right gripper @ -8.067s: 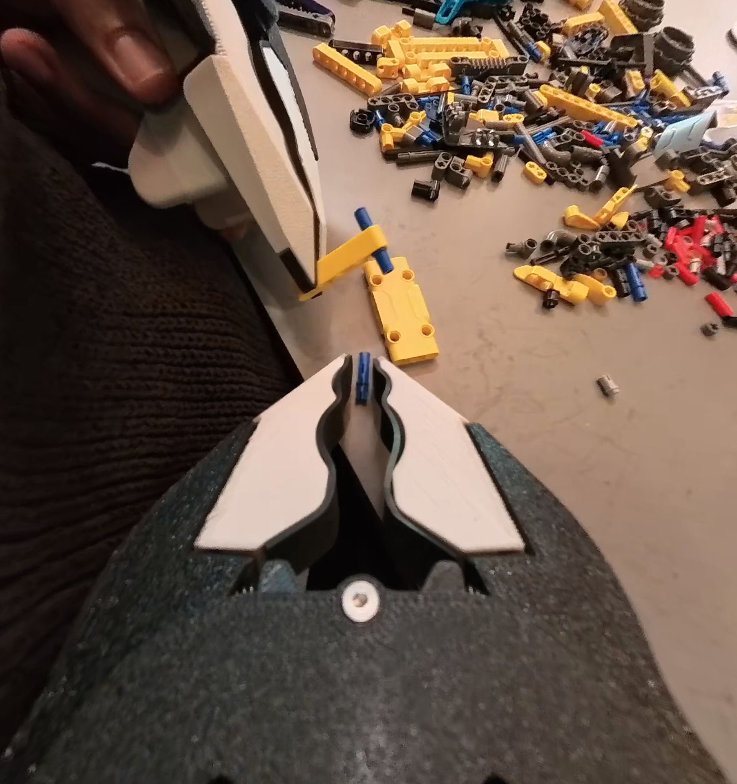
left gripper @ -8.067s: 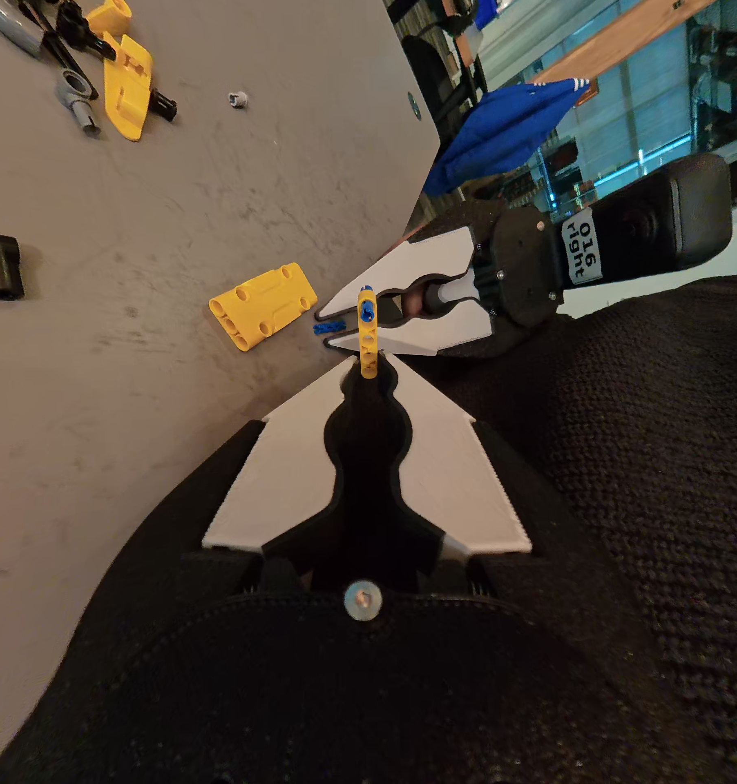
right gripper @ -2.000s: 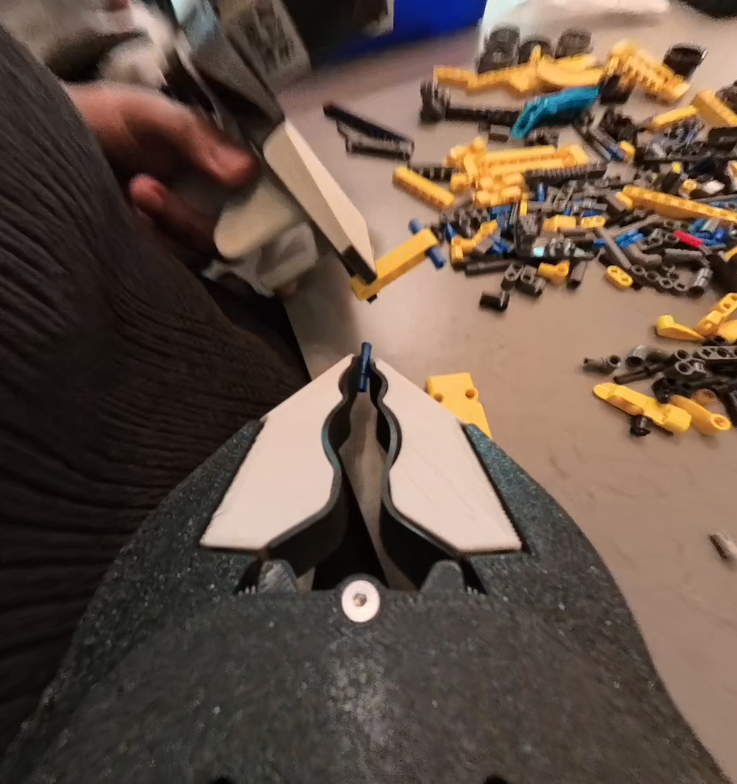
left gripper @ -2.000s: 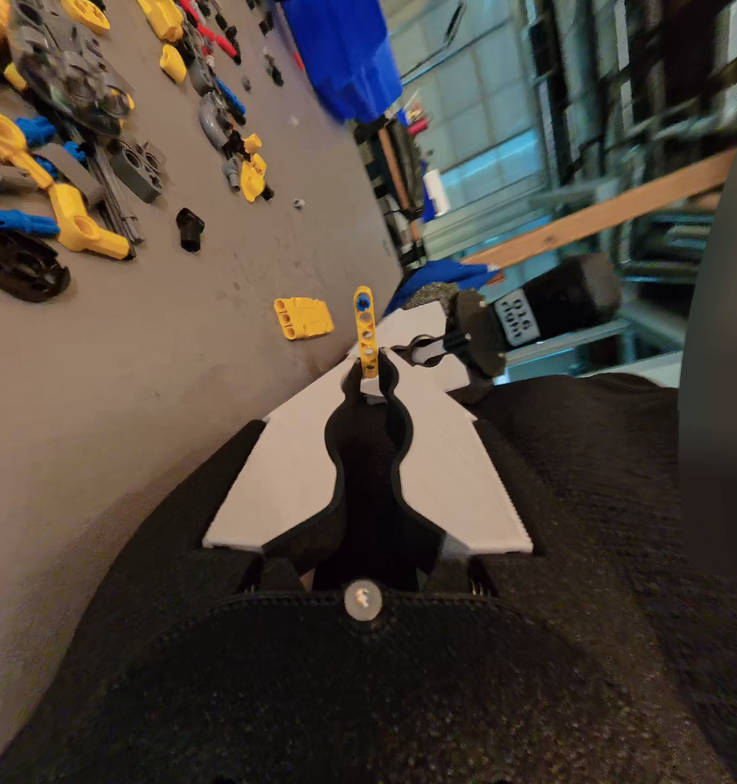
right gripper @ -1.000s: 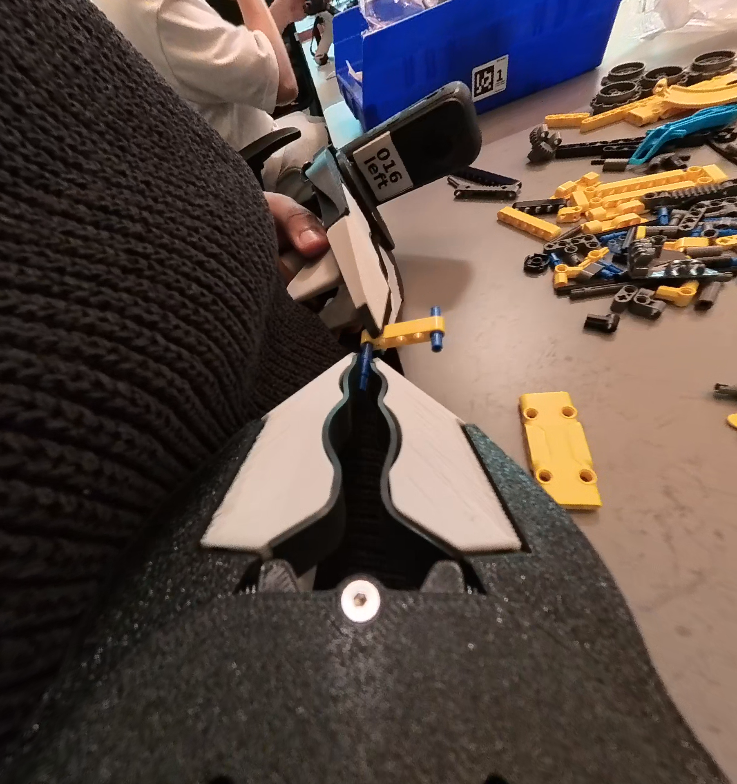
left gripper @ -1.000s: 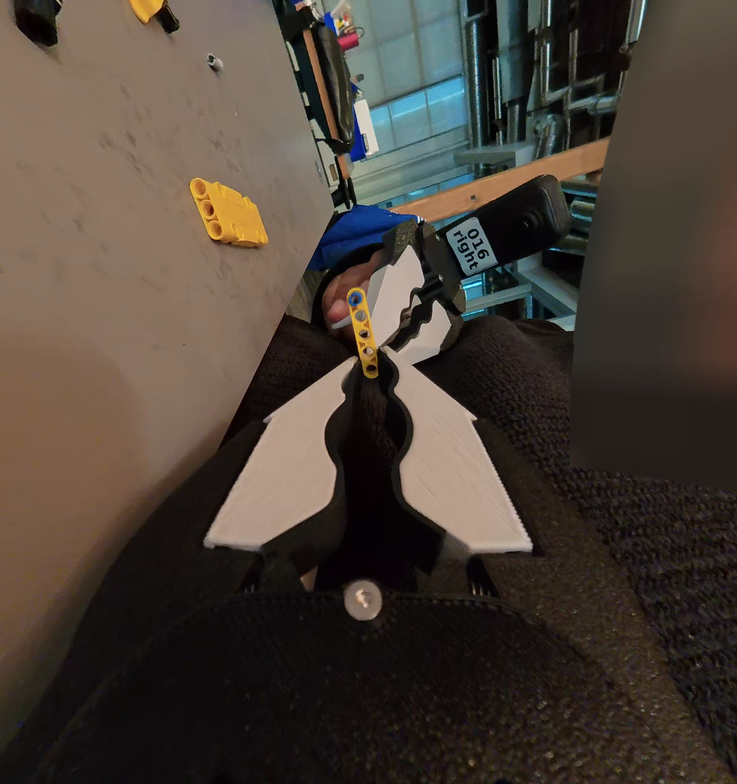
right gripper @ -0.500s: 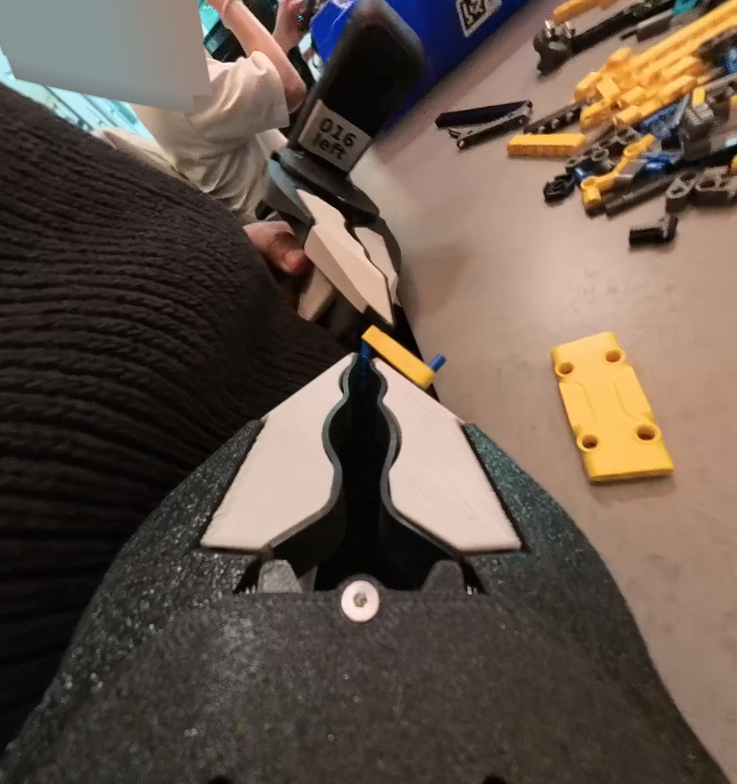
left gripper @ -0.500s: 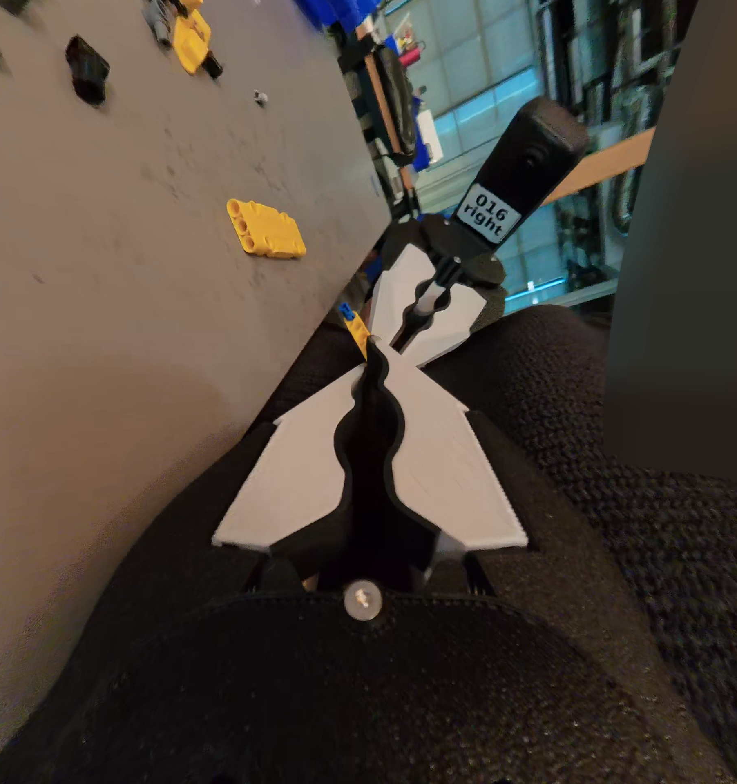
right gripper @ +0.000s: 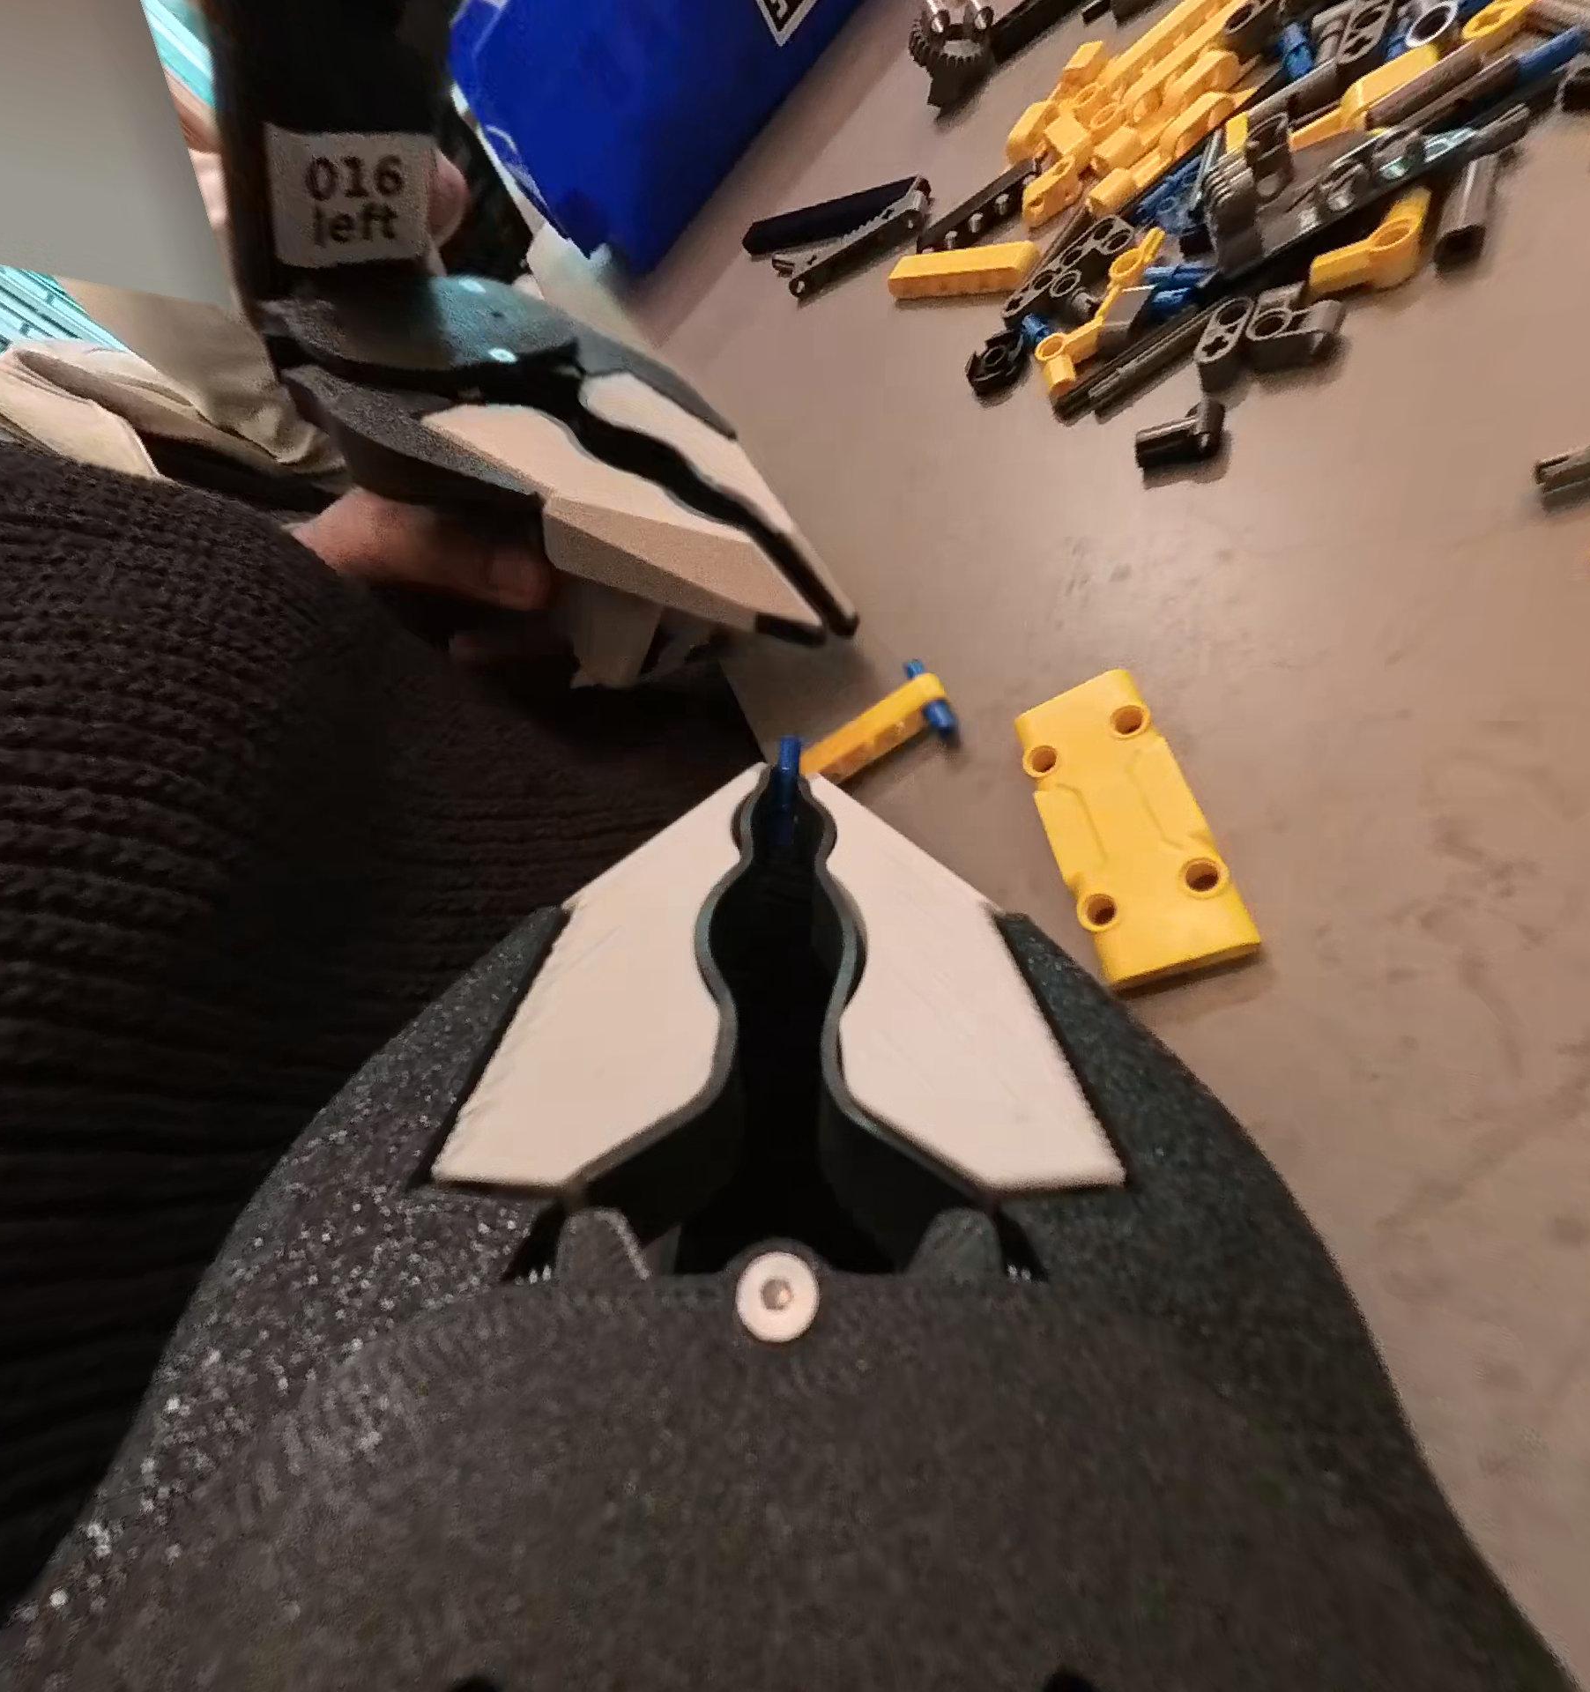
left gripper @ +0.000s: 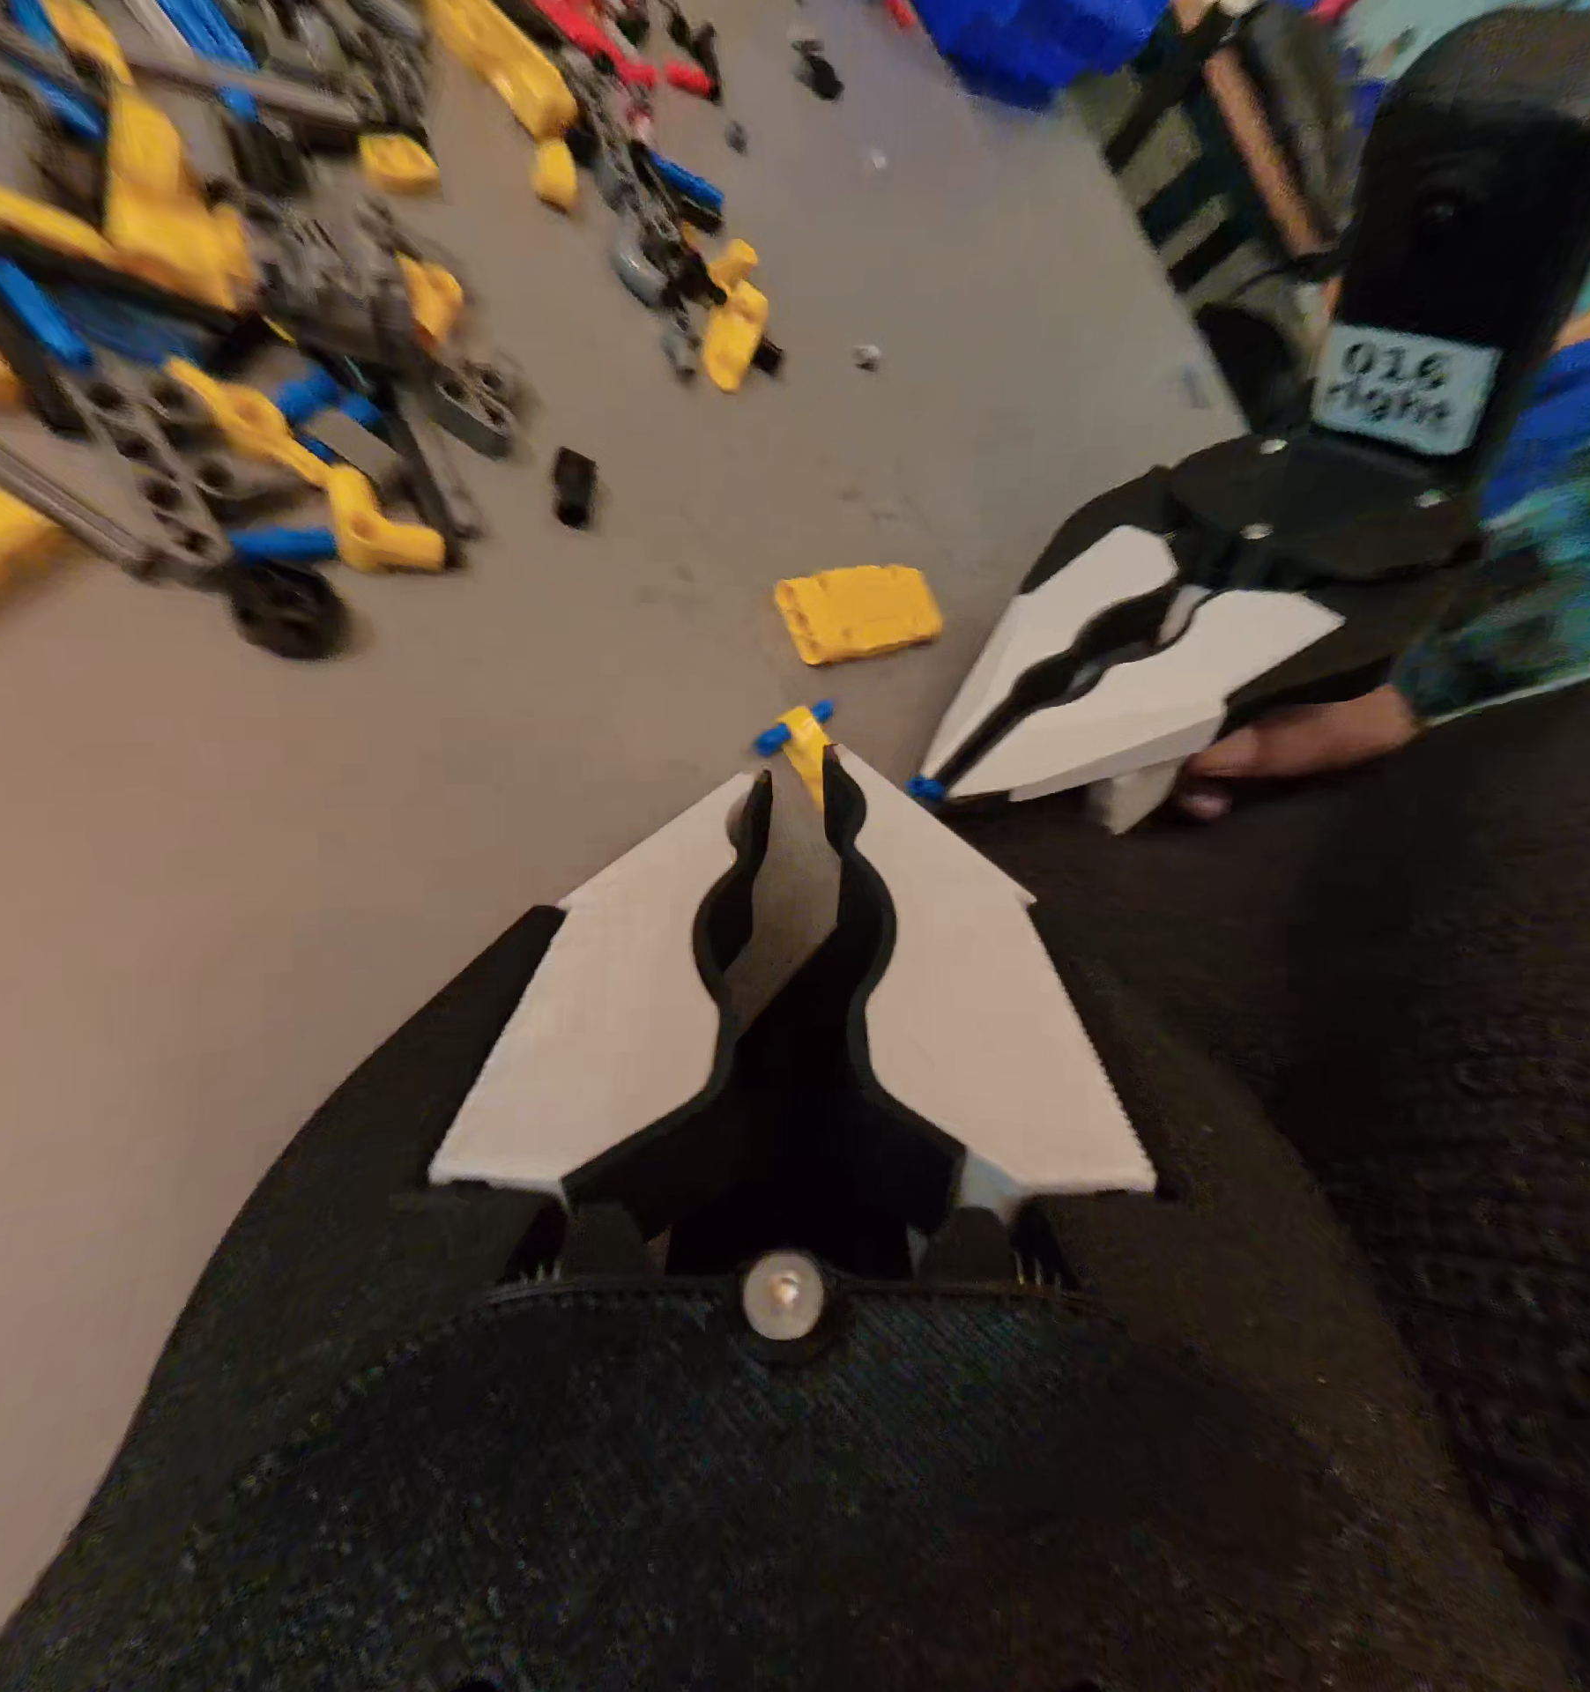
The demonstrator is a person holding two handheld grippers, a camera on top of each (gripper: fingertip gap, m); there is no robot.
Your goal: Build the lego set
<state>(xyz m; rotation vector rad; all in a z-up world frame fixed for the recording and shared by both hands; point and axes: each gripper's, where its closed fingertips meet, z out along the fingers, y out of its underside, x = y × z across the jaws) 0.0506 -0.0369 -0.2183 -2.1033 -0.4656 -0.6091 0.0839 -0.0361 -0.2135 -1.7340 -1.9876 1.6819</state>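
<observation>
A short yellow beam [right gripper: 874, 728] with a blue pin through its far end lies on the grey table by the near edge. It also shows in the left wrist view [left gripper: 805, 737], just past my left gripper's tips. My left gripper [left gripper: 796, 767] is slightly open and empty; in the right wrist view it [right gripper: 814, 627] hovers just above the beam, apart from it. My right gripper [right gripper: 787, 778] is shut on a small blue pin [right gripper: 787, 792], close beside the beam's near end. The right gripper [left gripper: 933, 789] also shows in the left wrist view.
A flat yellow panel [right gripper: 1139, 824] lies on the table [right gripper: 1322, 1099] just right of the beam. A big pile of yellow, black and blue parts [right gripper: 1231, 183] fills the far side. A blue bin [right gripper: 645, 110] stands at the back left. A dark knitted sleeve [right gripper: 224, 824] borders the table edge. Only a small space, under 4 cm, lies between the two pairs of fingers.
My left gripper has swung down to the table, opened and let go of the yellow beam, which now lies by the edge. My right gripper still grips the blue pin.
</observation>
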